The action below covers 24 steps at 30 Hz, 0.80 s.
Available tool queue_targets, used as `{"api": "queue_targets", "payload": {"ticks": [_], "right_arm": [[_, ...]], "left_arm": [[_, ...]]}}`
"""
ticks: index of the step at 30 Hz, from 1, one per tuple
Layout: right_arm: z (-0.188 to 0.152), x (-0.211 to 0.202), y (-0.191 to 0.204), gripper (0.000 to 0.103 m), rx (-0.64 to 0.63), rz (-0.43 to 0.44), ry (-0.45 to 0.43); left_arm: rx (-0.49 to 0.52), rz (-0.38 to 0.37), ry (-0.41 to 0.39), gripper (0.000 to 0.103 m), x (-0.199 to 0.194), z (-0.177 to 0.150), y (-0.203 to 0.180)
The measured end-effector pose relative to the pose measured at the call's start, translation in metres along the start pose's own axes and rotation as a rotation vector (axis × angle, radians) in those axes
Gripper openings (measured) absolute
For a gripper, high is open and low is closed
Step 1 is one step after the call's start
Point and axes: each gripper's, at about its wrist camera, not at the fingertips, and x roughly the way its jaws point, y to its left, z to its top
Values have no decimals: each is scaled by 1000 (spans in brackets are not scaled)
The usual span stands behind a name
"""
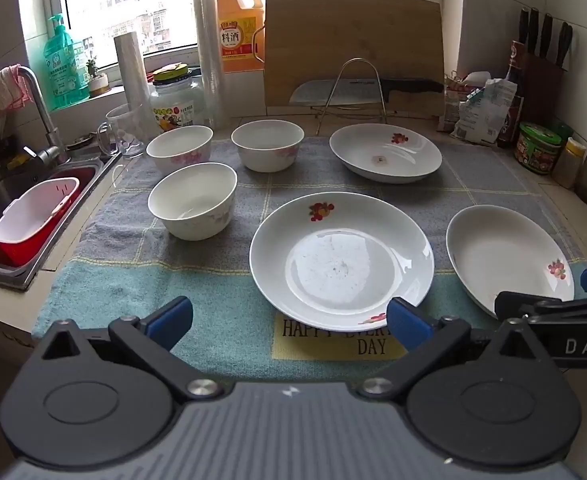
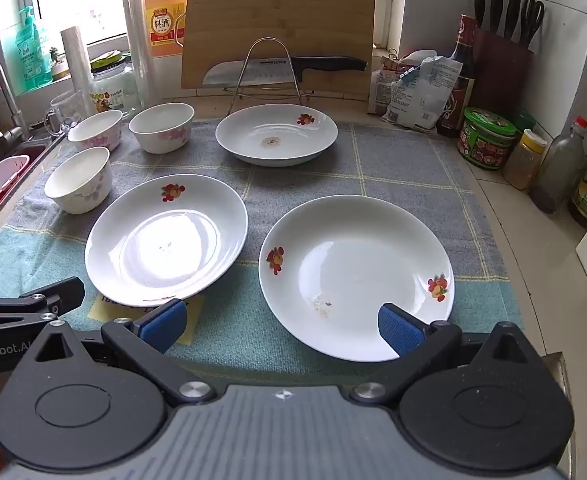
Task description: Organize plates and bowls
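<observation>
Left wrist view shows the left gripper (image 1: 289,320) spread wide and holding nothing, low over the near edge of the checked cloth (image 1: 105,280), its right blue pad overlapping the near rim of the middle plate (image 1: 341,256). Three bowls (image 1: 193,200) cluster at the cloth's left side near the sink (image 1: 9,272), with bare cloth between them and the plates. The right gripper (image 2: 281,322) is also wide and empty, its right finger over the near rim of the right plate (image 2: 355,276). The far plate (image 2: 276,134) sits just before the wire rack (image 2: 267,72).
</observation>
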Motion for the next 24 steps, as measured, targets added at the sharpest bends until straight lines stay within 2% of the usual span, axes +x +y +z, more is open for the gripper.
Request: {"api": "queue_targets", "payload": {"ticks": [24], "right_arm": [[5,-8,0,103,3,16,-30]], "left_arm": [[-4,-5,7,102,-2,5,7]]}}
